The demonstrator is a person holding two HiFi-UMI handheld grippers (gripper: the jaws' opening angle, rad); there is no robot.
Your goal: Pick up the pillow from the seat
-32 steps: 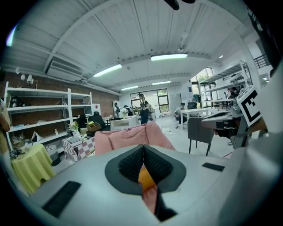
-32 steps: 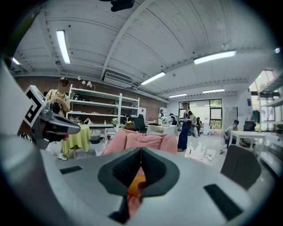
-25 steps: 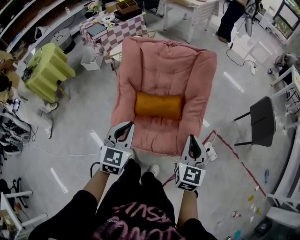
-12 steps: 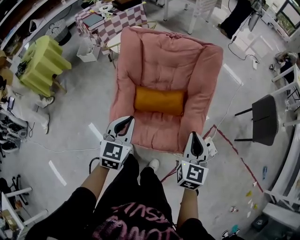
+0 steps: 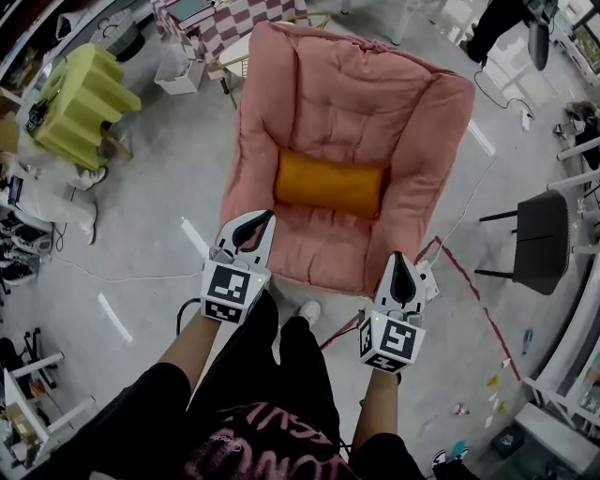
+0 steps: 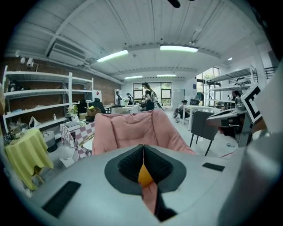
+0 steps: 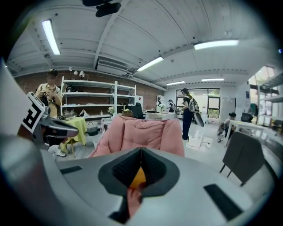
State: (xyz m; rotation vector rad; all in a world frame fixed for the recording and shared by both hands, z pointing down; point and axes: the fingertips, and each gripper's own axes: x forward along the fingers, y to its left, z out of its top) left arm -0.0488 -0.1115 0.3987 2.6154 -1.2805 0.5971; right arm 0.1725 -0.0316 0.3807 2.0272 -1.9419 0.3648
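An orange bolster pillow lies across the seat of a pink padded armchair. My left gripper is shut and empty, with its tips over the chair's front left edge, short of the pillow. My right gripper is also shut and empty, at the chair's front right corner. In the left gripper view the closed jaws point at the chair, and a sliver of the pillow shows below them. The right gripper view shows the same: shut jaws, chair, pillow.
A yellow-draped table stands on the left, and a checked table is behind the chair. A dark chair stands to the right. Red tape and a cable run on the floor. A person stands at the far right.
Both grippers have moved forward and down toward the chair's front edge. The chair and pillow look larger and closer. Both stayed shut.
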